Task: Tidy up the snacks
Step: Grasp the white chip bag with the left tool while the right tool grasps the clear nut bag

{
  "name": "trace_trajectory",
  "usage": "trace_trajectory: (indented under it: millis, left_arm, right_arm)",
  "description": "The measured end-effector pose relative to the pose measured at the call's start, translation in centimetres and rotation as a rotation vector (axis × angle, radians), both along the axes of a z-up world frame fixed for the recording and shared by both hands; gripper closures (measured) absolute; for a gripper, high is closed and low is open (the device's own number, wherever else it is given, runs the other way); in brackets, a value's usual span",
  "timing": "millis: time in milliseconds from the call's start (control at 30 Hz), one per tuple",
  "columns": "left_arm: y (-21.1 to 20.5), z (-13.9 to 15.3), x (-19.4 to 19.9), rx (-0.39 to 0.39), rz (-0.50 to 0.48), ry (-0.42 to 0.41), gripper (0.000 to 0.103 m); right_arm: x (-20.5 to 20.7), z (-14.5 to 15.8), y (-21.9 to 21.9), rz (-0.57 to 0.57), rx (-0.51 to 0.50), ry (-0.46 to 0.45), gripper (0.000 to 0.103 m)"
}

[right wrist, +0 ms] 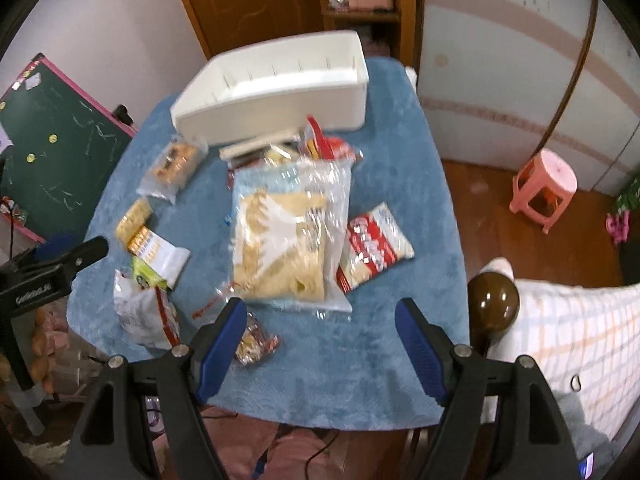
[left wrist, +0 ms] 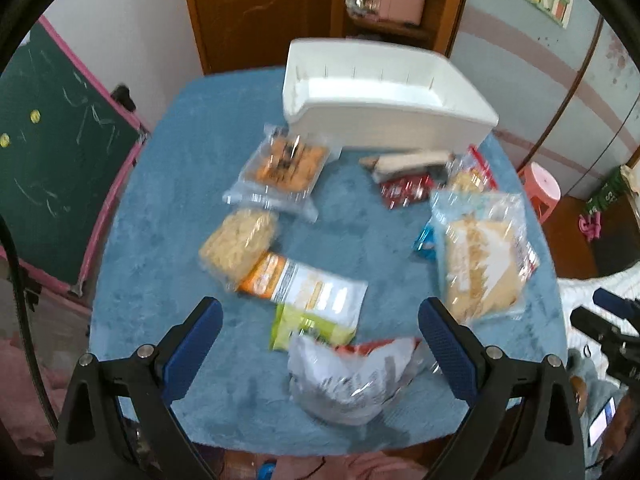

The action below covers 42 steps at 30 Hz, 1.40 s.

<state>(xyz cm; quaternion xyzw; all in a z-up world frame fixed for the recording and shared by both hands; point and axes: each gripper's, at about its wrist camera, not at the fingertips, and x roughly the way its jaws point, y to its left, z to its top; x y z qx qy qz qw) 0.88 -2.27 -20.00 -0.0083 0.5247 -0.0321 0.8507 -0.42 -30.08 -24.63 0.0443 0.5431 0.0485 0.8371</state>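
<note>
Both pairs of fingers spread wide, holding nothing, over a table of scattered snack packs.

Below the left gripper [left wrist: 320,322] lies a crumpled silver bag [left wrist: 344,380]; below the right gripper [right wrist: 322,322] a large clear bag of crackers [right wrist: 286,240]. The empty white bin [right wrist: 276,92] stands at the far edge of the blue-covered table [right wrist: 360,360]; beyond are a wooden door [left wrist: 256,8], a chalkboard [left wrist: 52,160] and a pink stool [right wrist: 546,186].

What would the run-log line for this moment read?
stage: approach | left gripper: open, empty | right gripper: open, empty | white bin: empty | snack packs: loose on blue table
</note>
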Motion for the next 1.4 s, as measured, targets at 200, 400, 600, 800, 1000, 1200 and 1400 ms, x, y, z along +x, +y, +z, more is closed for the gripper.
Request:
trace_trajectory:
  millis: [200, 400, 600, 800, 1000, 1200, 1400]
  left_arm:
    - [1.7, -3.3, 0.2, -0.061, -0.055, 0.13, 0.006]
    - [1.8, -5.8, -0.6, -0.101, -0.166, 0.23, 0.006]
    - [1.5, -7.8, -0.9, -0.156, -0.187, 0.276, 0.004]
    - [1.4, -9.5, 0.1, -0.222, -0.168, 0.291, 0.003]
    - [1.1, -10.8, 1.2, -0.274, -0.158, 0.323, 0.003]
    - [-0.5, -12.0, 1.8, -0.307, -0.173, 0.382, 0.019]
    - [-1.6, -11.9, 1.7, -0.33, -0.178, 0.41, 0.045]
  right_arm:
    - [0.3, -1.9, 0.8, 0.018, 0.042, 0.048, 0.026]
    - [1.0, -4.4, 3.2, 0.126, 0.04, 0.103, 0.026]
    - [1.3, -7.3, 6.0, 0.216, 0.001, 0.169, 0.026]
    - [1.3, -9.6, 8.8, 0.316, -0.055, 0.202, 0.026]
    - [1.3, -10.9, 10.3, 0.339, -0.051, 0.222, 0.036]
    - [1.3, -11.3, 11.6, 0.362, -0.061, 0.204, 0.058]
    - [1.7, -9.8, 10.4, 0.371, -0.044, 0.215, 0.064]
